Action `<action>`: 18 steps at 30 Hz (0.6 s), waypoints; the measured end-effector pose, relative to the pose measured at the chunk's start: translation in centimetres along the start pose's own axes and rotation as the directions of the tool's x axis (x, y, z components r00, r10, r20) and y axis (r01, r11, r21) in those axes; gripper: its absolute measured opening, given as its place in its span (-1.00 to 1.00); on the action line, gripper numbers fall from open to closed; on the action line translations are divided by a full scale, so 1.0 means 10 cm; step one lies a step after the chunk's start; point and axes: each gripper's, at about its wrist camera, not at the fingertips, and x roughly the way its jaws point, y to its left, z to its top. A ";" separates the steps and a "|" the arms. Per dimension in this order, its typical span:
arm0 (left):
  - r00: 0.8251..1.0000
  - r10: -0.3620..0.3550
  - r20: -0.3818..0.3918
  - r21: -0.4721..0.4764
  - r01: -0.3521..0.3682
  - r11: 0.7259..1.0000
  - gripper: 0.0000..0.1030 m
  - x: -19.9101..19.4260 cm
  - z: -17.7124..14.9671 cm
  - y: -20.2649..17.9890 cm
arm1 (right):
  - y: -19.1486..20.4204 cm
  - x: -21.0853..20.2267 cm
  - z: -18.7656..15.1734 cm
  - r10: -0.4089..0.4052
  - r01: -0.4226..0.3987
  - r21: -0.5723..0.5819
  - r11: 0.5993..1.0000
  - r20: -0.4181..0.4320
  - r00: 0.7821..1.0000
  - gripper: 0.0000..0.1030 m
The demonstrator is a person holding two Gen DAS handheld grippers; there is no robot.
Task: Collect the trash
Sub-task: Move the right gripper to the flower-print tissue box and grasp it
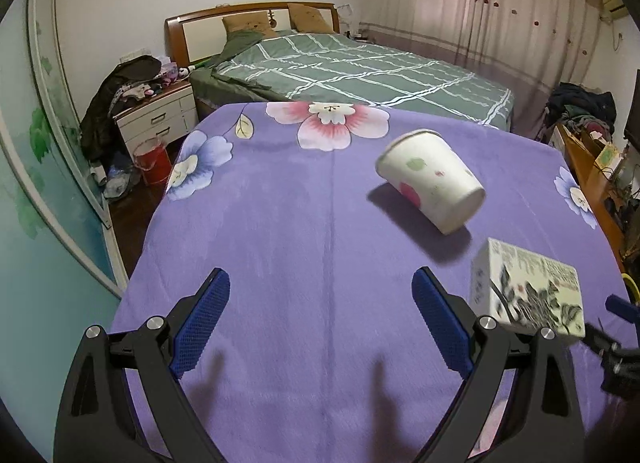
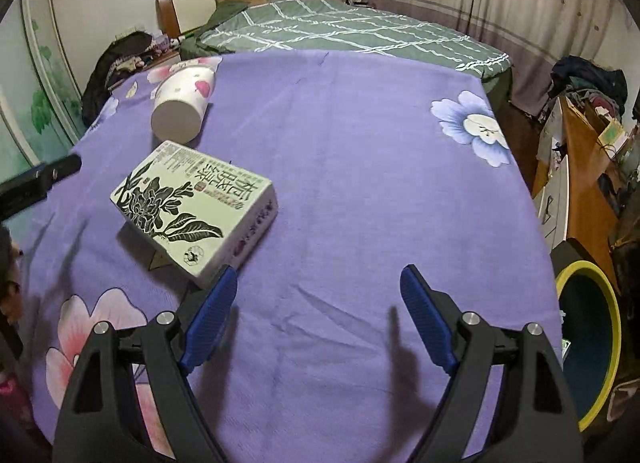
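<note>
A white paper cup [image 1: 430, 179] with a pink flower print lies on its side on the purple flowered cloth [image 1: 280, 223]; it also shows in the right wrist view [image 2: 184, 105]. A white carton box [image 1: 528, 291] with black flower print lies nearer, right of the left gripper; the right wrist view shows it [image 2: 196, 215] just ahead-left of the right gripper. My left gripper [image 1: 322, 283] is open and empty above the cloth. My right gripper [image 2: 318, 283] is open and empty, its left finger [image 2: 212, 315] close to the box's near corner.
A dark bin with a yellow rim [image 2: 588, 343] stands off the table's right edge. A green-quilted bed [image 1: 360, 71] lies behind. A nightstand [image 1: 160, 119] with clothes and a red bucket [image 1: 152, 161] are at left; a cluttered wooden desk [image 2: 580, 167] at right.
</note>
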 end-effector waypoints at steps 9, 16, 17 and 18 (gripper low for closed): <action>1.000 -0.011 -0.022 -0.048 0.010 0.999 0.77 0.22 -0.02 0.15 | 0.45 0.02 -0.02 0.069 -0.071 -0.090 0.993 -0.028 0.997 0.54; 1.000 0.028 0.004 -0.123 -0.028 0.992 0.77 0.17 -0.04 0.37 | 0.63 0.01 0.07 0.129 -0.129 -0.159 0.979 -0.012 0.992 0.80; 1.000 0.026 0.003 -0.129 -0.025 0.991 0.77 0.18 -0.04 0.38 | 0.62 0.02 0.08 0.131 -0.131 -0.157 0.979 -0.009 0.991 0.83; 1.000 0.017 0.002 -0.134 -0.017 0.991 0.77 0.18 -0.04 0.38 | 0.61 0.04 0.11 0.138 -0.138 -0.156 0.978 -0.016 0.990 0.83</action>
